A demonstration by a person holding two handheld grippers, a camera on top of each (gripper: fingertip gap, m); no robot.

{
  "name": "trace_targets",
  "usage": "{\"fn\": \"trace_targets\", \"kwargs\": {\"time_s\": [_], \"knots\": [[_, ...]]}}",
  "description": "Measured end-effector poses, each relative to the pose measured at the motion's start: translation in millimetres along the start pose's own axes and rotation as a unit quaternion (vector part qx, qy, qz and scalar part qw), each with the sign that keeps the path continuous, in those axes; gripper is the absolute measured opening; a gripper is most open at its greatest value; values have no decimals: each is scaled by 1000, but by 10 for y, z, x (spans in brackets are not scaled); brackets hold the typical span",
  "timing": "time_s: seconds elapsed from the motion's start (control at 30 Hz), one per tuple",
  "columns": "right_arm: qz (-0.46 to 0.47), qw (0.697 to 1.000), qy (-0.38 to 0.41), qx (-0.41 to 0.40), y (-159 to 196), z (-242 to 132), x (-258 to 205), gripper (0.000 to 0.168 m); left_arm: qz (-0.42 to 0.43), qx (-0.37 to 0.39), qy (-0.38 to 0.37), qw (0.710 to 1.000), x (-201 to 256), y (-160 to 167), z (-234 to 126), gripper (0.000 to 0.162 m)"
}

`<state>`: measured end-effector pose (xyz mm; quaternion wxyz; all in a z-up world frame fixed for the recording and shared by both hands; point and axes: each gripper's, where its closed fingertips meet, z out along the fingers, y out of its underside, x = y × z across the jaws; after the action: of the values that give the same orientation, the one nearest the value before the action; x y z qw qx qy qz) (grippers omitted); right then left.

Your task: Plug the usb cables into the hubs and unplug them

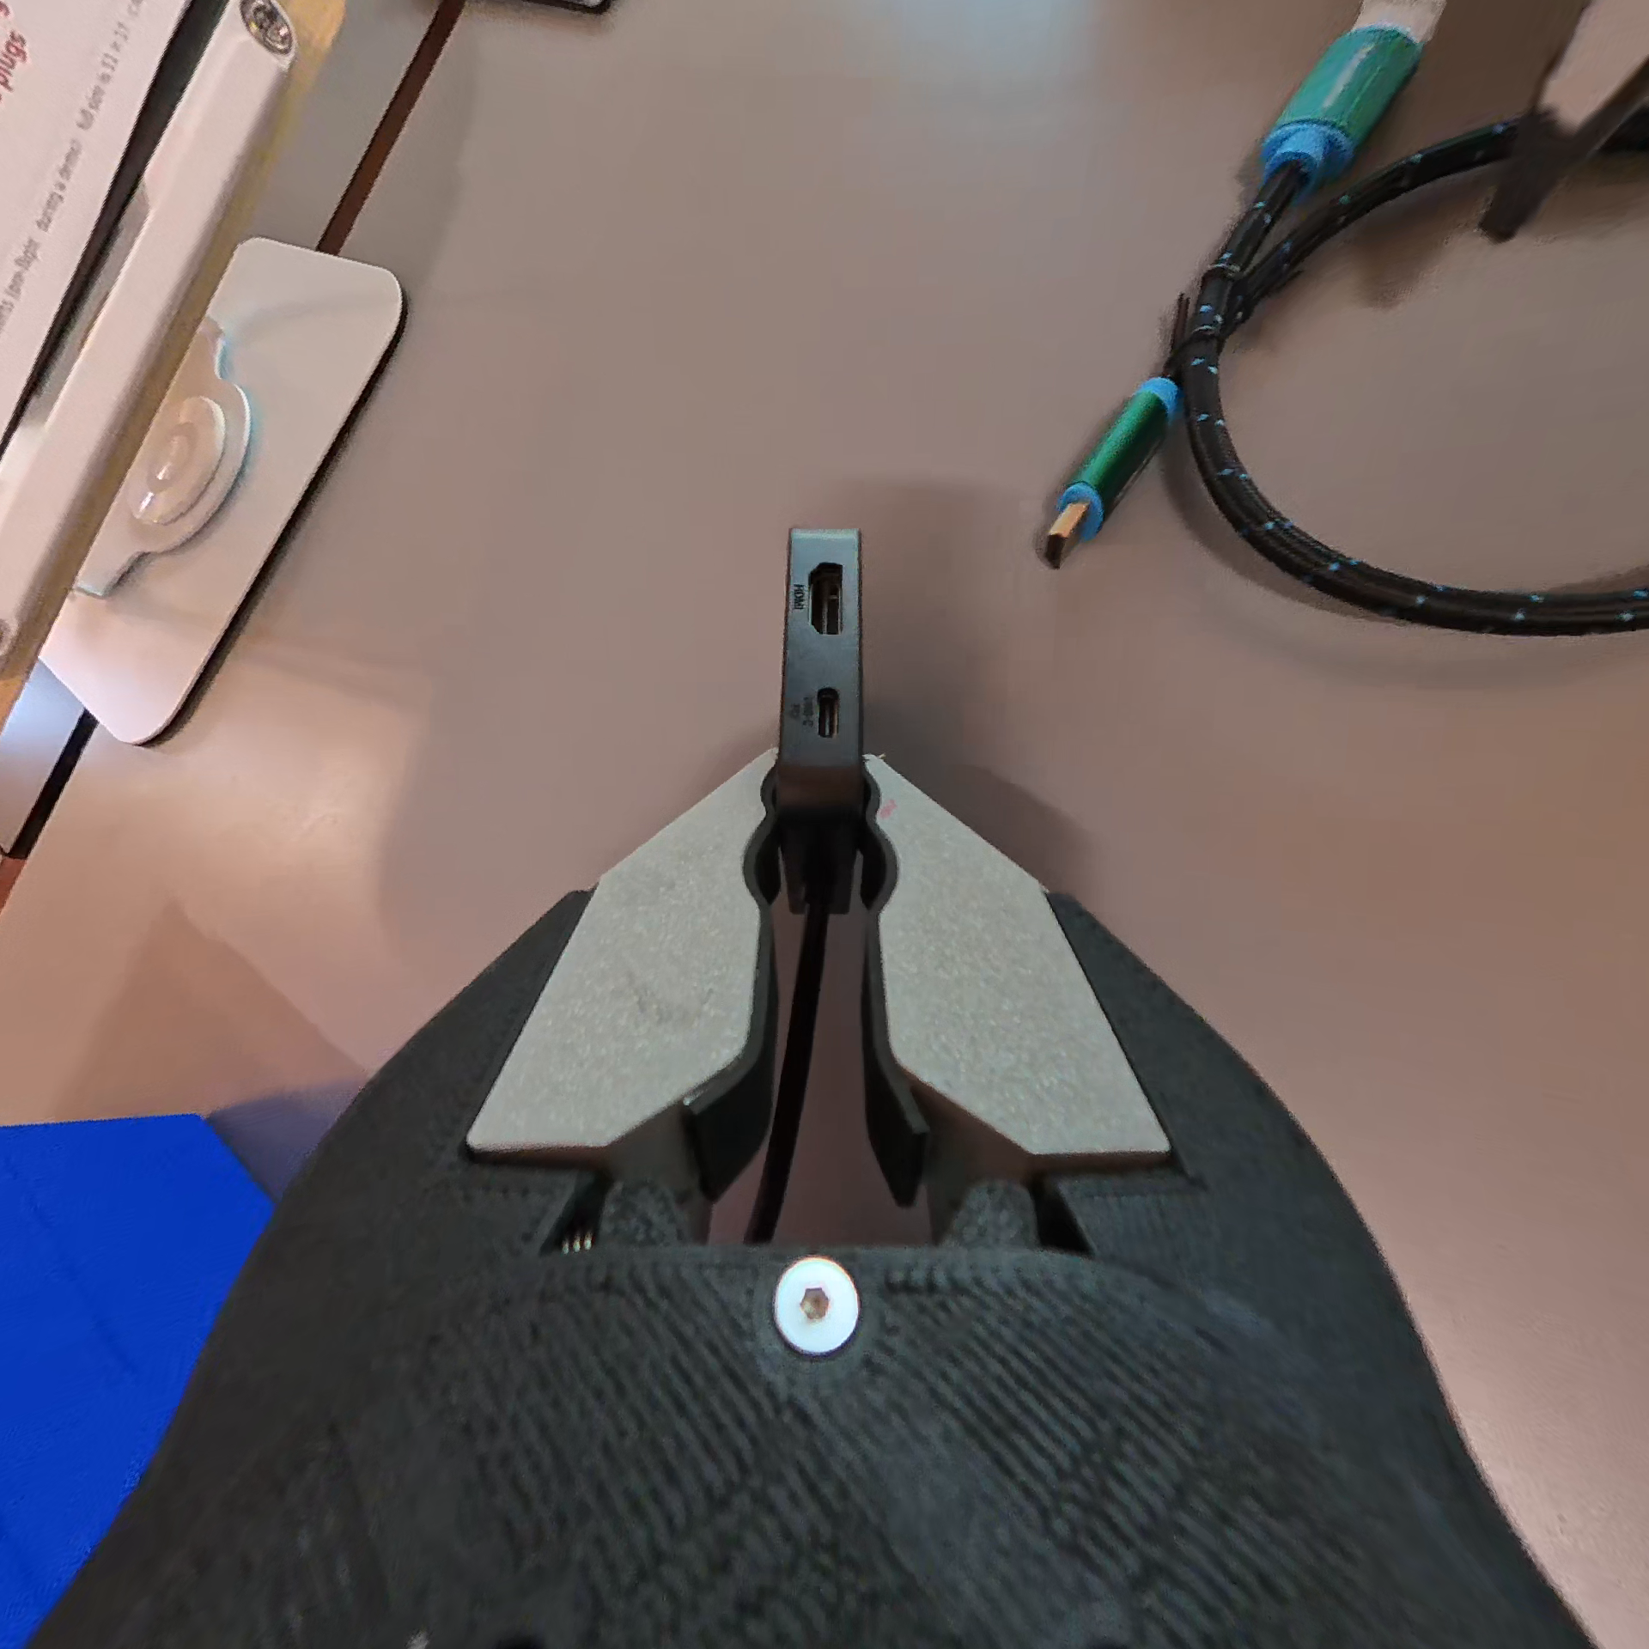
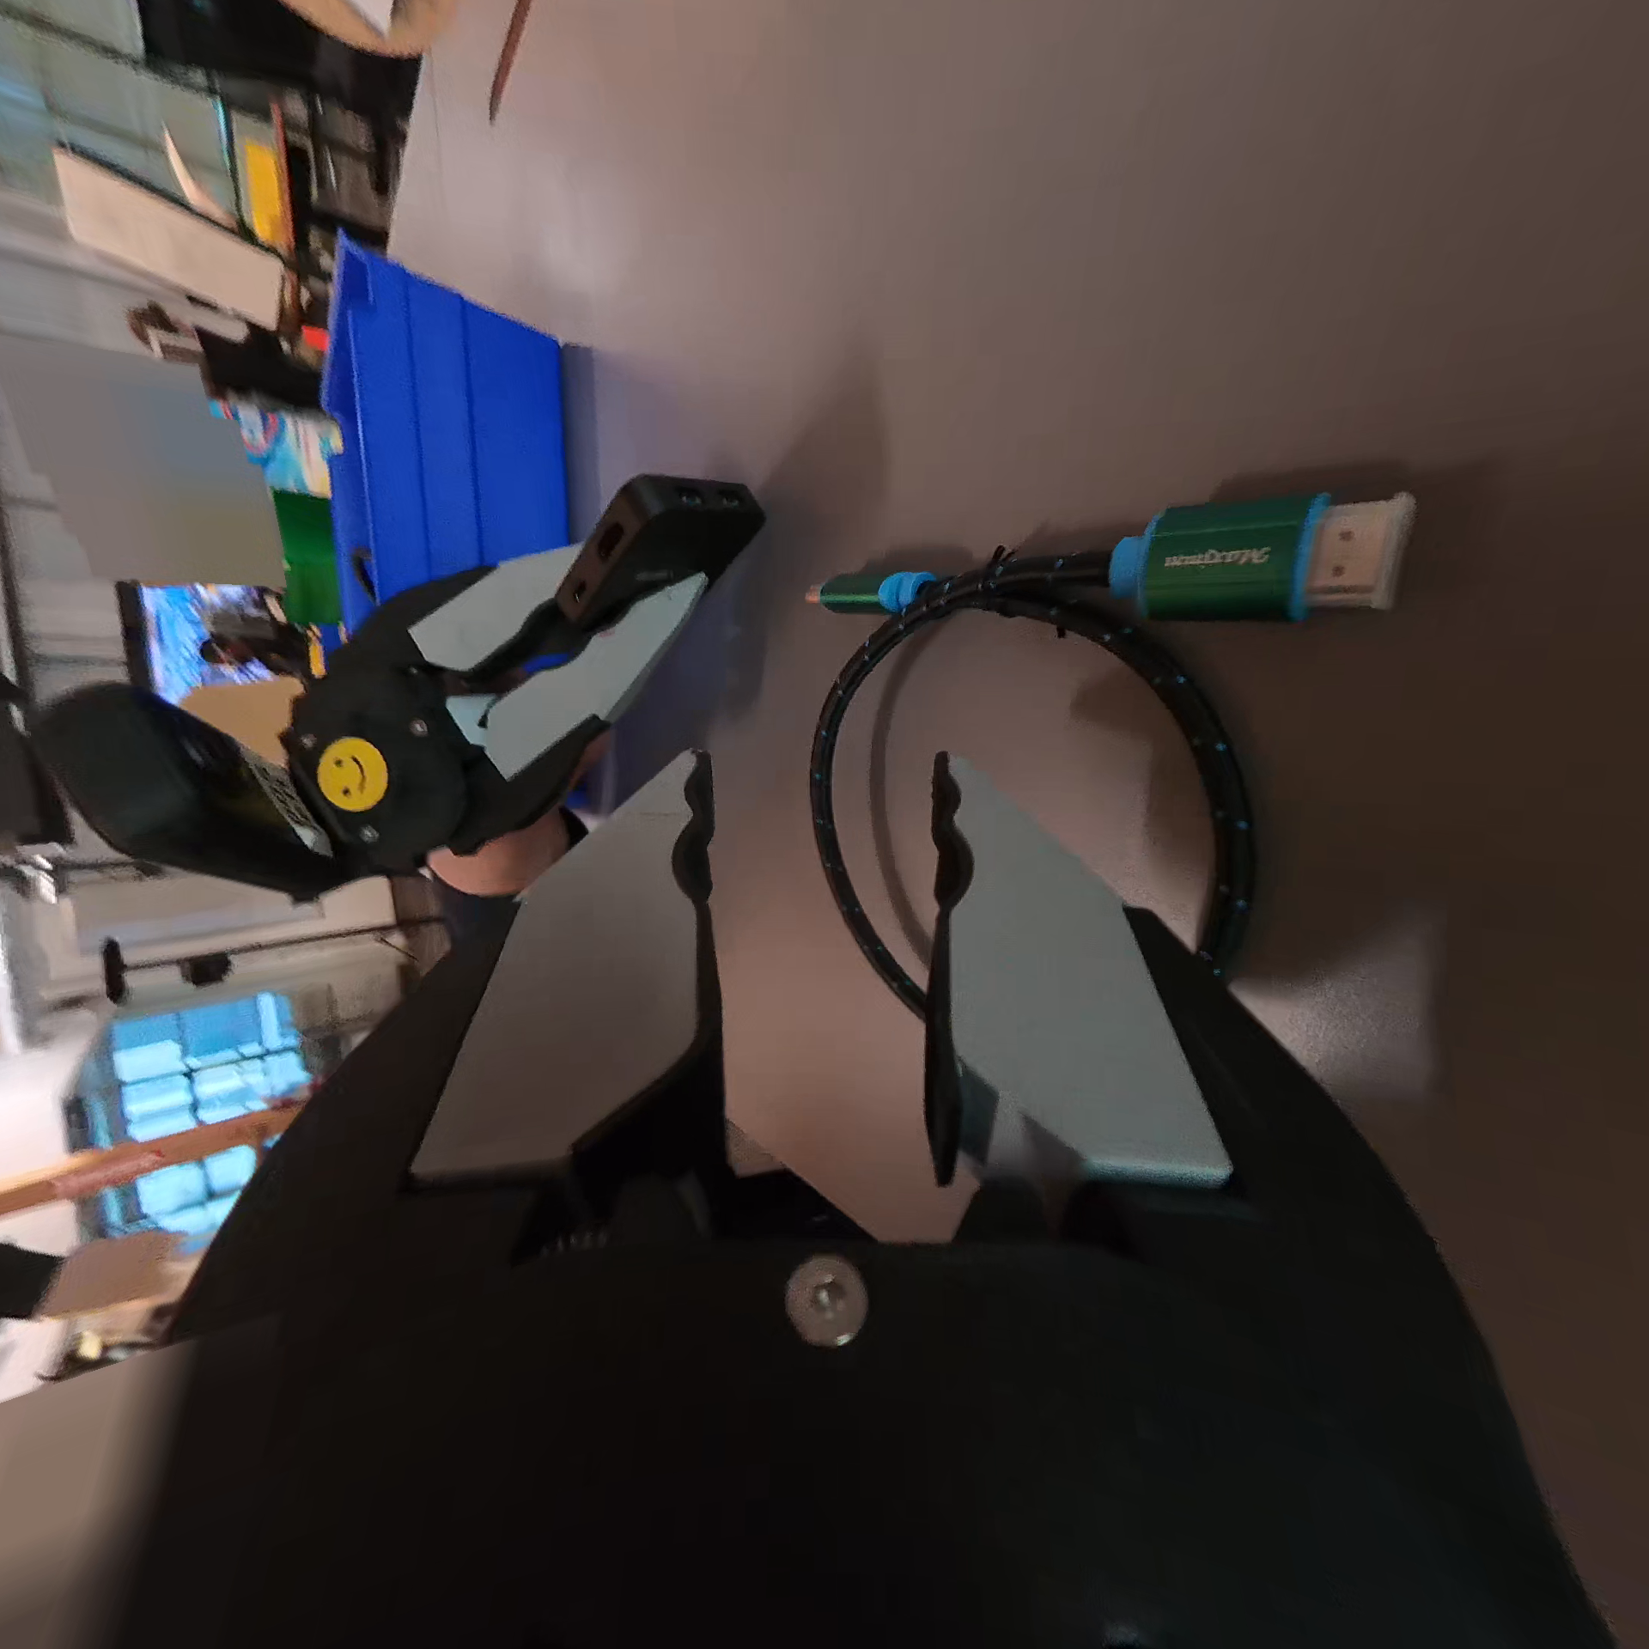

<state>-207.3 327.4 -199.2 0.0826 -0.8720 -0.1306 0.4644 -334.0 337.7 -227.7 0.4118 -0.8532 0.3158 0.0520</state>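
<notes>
My left gripper [image 1: 818, 781] is shut on a small black adapter hub [image 1: 823, 642], held upright on edge above the brown table [image 1: 714, 312], its ports facing the camera and its thin black lead running back between the fingers. The same gripper and hub [image 2: 665, 544] show at the left of the right wrist view. A coiled black braided cable [image 1: 1249, 500] with green and blue plugs lies on the table to the right; one plug [image 1: 1111, 468] points toward the hub. My right gripper [image 2: 816, 772] is open and empty just above the cable's loop [image 2: 1026, 741], with the large green plug [image 2: 1249, 562] beyond.
A blue bin [image 2: 446, 446] stands at the table's left side and shows at the lower left of the left wrist view [image 1: 107, 1338]. A white blister pack [image 1: 232, 464] and white boxes [image 1: 116, 178] lie at the far left. Shelves and clutter fill the background. The tips of one gripper are about 15 centimeters away from the tips of the other. The left gripper is farther from the large green plug [image 2: 1249, 562], some 20 centimeters, than the right, some 7 centimeters. My left wrist view [image 1: 1370, 62] looks at it from another angle.
</notes>
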Motion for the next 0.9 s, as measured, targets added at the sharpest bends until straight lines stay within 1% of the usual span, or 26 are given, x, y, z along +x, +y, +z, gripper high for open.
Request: {"fn": "trace_targets", "kwargs": {"time_s": [0.07,0.13,0.23,0.3,0.37,0.4,0.43,0.5,0.57,0.6,0.73,0.83,0.87,0.9], "knots": [[39,999,8,11,-72,-26,1,37,-10,3,7,1000,3,-5,12,11],[39,998,50,18,-168,-31,36,28,-7,-1,8,1000,18,-16,11,11],[18,989,142,-20,-193,53,139,32,20,2,-3,1000,51,-70,-32,11],[-2,980,188,-63,-137,121,177,45,30,5,-7,1000,59,-88,-62,11],[-23,968,234,-84,-134,120,238,36,27,9,-5,1000,59,-98,-81,11],[-32,968,233,-88,-145,127,209,29,22,11,-2,1000,60,-103,-88,11],[-39,969,226,-94,-155,135,172,39,18,12,1,1000,63,-107,-94,11],[-68,966,229,-99,-221,135,166,33,14,15,4,1000,73,-124,-101,11],[-100,956,260,-97,-299,118,255,51,15,14,7,1000,97,-129,-93,11],[-110,954,263,-99,-304,128,272,56,18,12,8,1000,108,-121,-84,11],[-142,941,277,-136,-143,140,331,52,23,-6,10,1000,118,-61,-41,11],[-100,953,246,-147,-22,176,338,54,14,-11,15,1000,121,-33,-17,11],[-94,952,249,-150,-21,167,388,56,10,-12,14,1000,110,-27,-16,11],[-95,950,257,-150,-48,152,444,46,6,-13,13,1000,96,-19,-18,11]]}}
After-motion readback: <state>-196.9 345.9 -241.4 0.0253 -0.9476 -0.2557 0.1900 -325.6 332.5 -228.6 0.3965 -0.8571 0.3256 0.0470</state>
